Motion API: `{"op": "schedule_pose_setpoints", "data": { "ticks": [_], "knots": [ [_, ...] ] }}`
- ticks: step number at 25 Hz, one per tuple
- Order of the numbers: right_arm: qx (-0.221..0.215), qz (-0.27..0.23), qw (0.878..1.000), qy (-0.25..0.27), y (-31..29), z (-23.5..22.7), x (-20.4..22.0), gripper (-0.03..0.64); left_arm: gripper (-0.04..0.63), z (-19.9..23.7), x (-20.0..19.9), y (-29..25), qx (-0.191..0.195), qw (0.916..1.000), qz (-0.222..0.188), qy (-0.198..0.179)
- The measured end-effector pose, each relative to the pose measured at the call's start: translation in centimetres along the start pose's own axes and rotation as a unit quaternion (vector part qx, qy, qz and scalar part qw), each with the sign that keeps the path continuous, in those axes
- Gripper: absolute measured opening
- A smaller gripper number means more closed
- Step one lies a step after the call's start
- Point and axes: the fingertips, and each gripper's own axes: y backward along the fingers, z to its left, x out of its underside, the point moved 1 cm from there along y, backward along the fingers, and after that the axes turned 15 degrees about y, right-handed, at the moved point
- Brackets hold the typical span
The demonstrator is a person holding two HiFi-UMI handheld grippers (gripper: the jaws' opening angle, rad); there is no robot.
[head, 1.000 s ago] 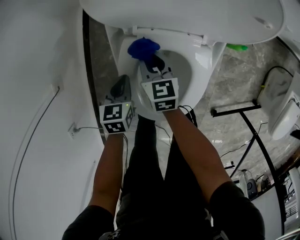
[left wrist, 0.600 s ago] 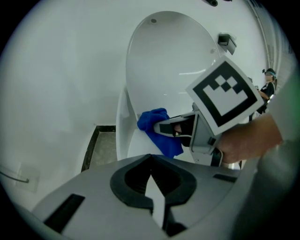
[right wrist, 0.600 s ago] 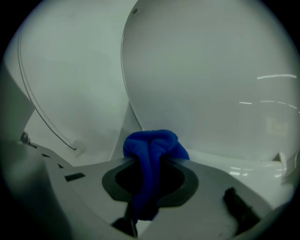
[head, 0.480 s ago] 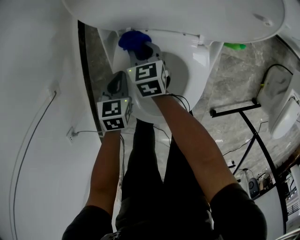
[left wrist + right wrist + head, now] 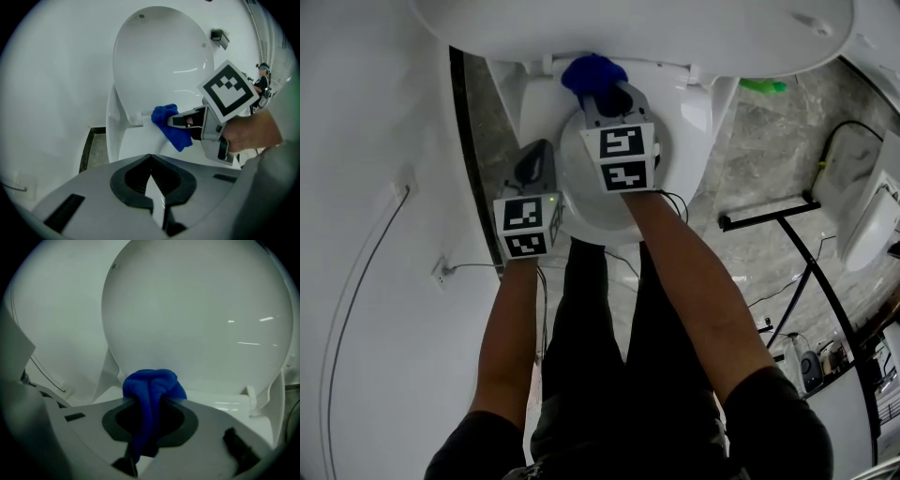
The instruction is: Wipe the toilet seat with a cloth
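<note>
- My right gripper [image 5: 150,401] is clenched on the blue cloth [image 5: 152,383]. In the right gripper view a strip of the cloth runs down between the two jaws and a bunched wad bulges out past their tips.
- My left gripper [image 5: 151,164] is clenched with nothing in it. In the left gripper view its jaws meet in a thin seam at the lower centre of the frame.
- In the head view the right gripper sits at upper centre, pointing to the top of the frame, with its marker cube [image 5: 626,157] facing the camera. The left gripper lies lower and to the left of it, off the side of the toilet, and the two are apart.
- The cloth is at the rear of the toilet seat [image 5: 581,202], just below the raised lid [image 5: 675,28] and just beside a seat hinge [image 5: 134,119].
- In the left gripper view the cloth hangs from the jaw tips against the white surface by that hinge. I cannot tell how firmly it presses.
- The lid stands upright and fills the upper half of the right gripper view.
- Grey stone floor [image 5: 750,169] lies to the right of the toilet in the head view, with a small green object [image 5: 764,86] at upper right and a black frame [image 5: 769,220] at mid right.
- A white wall [image 5: 366,141] with a thin cable fills the left side.
</note>
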Motion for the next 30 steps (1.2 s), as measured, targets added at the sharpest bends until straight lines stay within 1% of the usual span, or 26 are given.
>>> {"op": "schedule_pose_setpoints", "data": {
  "ticks": [2,6,10,15,18,20,22,25,28,30],
  "knots": [
    [0.012,0.009,1.000,-0.001,0.8,-1.3,0.9,0.081,0.011,-0.1,-0.2,-0.2,0.001,1.0000,-0.003,-0.008],
    [0.037,0.030,0.999,0.002,3.0,-4.5,3.1,0.080,0.010,-0.1,0.2,-0.6,0.003,1.0000,-0.001,0.007],
    [0.068,0.044,0.997,0.001,5.3,-8.0,5.4,0.081,0.011,-0.9,-0.2,-0.6,0.006,0.9998,-0.012,0.012],
    [0.081,0.062,0.995,-0.001,7.7,-10.0,7.7,0.081,0.011,-1.6,-0.4,-0.3,0.012,0.9995,-0.018,0.022],
    [0.091,0.073,0.993,0.019,9.2,-10.7,9.4,0.080,0.011,-1.5,-0.3,-0.2,0.012,0.9993,-0.019,0.030],
    [0.089,0.081,0.992,0.049,10.2,-10.6,10.5,0.080,0.011,-1.3,-0.1,-0.1,0.010,0.9992,-0.019,0.034],
    [0.077,0.089,0.990,0.078,11.1,-10.0,11.5,0.080,0.009,-1.1,0.2,0.1,0.009,0.9990,-0.020,0.040],
    [0.061,0.101,0.986,0.116,12.6,-9.0,13.3,0.080,0.010,-0.9,0.8,0.5,0.013,0.9980,-0.016,0.060],
    [0.051,0.110,0.984,0.133,13.9,-7.9,14.9,0.080,0.011,-0.9,1.6,0.9,0.017,0.9966,-0.011,0.080],
    [0.046,0.116,0.983,0.137,14.6,-7.2,15.8,0.080,0.011,-1.2,2.3,1.2,0.019,0.9963,-0.008,0.084]
  ]
}}
